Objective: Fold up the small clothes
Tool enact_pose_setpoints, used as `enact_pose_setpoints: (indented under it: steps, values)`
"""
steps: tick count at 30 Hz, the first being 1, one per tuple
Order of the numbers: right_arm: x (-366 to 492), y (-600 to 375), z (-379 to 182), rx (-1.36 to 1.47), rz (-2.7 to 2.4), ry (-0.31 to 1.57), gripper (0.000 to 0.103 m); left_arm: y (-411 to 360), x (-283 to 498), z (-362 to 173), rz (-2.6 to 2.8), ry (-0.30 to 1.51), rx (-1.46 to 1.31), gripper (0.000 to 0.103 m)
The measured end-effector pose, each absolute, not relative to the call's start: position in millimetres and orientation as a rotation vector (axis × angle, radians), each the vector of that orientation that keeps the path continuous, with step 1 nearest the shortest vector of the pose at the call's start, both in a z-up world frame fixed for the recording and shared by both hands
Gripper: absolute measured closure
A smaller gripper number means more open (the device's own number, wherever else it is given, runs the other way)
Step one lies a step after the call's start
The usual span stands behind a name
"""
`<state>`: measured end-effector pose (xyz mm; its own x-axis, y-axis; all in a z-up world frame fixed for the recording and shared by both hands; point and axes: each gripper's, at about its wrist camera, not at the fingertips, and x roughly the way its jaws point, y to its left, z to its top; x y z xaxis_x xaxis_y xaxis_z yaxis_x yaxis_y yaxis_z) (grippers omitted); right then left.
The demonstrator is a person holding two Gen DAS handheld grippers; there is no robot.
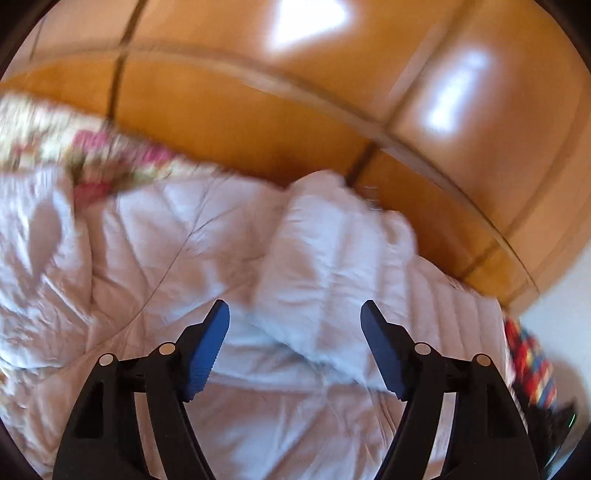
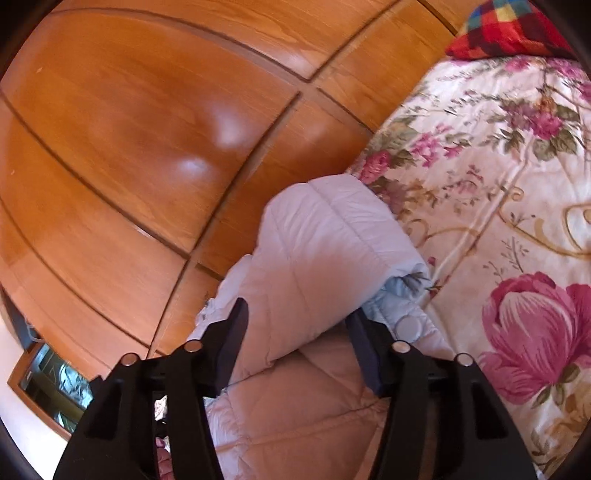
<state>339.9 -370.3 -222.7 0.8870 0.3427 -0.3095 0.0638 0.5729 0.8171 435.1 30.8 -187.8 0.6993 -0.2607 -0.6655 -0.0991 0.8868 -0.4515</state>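
Observation:
A pale lilac quilted jacket [image 1: 177, 258] lies spread on the bed, with one part folded over into a thick roll [image 1: 332, 251]. My left gripper [image 1: 294, 310] hovers open just above it; its blue pads [image 1: 207, 350] stand wide apart and touch no cloth. In the right wrist view the same rolled fold [image 2: 325, 240] runs away from me between the fingers of my right gripper [image 2: 297, 314]. The fold fills the gap and meets both pads. A round snap button [image 2: 408, 326] shows beside the right finger.
A floral bedspread [image 2: 498, 184] covers the bed, also seen blurred as the floral bedspread [image 1: 92, 147] at the left. Glossy wooden wardrobe doors [image 2: 129, 129] rise close behind the bed's edge. A red checked cushion [image 2: 506, 29] lies at the far end.

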Motion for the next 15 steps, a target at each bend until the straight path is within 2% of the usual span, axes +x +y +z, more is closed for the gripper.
enact_pose_setpoints:
  steps: [1,2,3,4,5,6,11,15]
  values:
    - [343.4,-371.9,-223.3,0.968,0.142,0.506,0.06,35.1,443.6,-195.2,-0.083,0.85,-0.524,0.049]
    - [347.1,-373.0,-223.4,0.98,0.119,0.54,0.068,40.6,449.8,-202.2,-0.072,0.89,-0.568,0.067]
    - [350.5,-374.6,-223.7,0.992,0.103,0.569,0.077,43.8,450.7,-203.4,-0.071,0.892,-0.59,0.079]
    - [357.3,-378.4,-224.3,1.015,0.086,0.613,0.081,46.5,450.4,-202.7,-0.088,0.887,-0.607,0.087]
    - [363.3,-382.5,-223.7,1.039,0.079,0.649,0.09,48.2,449.3,-200.8,-0.106,0.884,-0.607,0.097]
    - [365.8,-385.6,-224.1,1.051,0.082,0.666,0.096,49.7,444.6,-194.6,-0.121,0.871,-0.587,0.098]
    - [375.5,-380.7,-199.4,0.972,0.12,0.661,0.097,59.1,411.9,-168.3,-0.157,0.783,-0.518,0.099]
    - [381.5,-360.7,-215.7,0.793,0.058,0.731,0.099,62.4,401.5,-188.3,-0.133,0.821,-0.458,0.099]
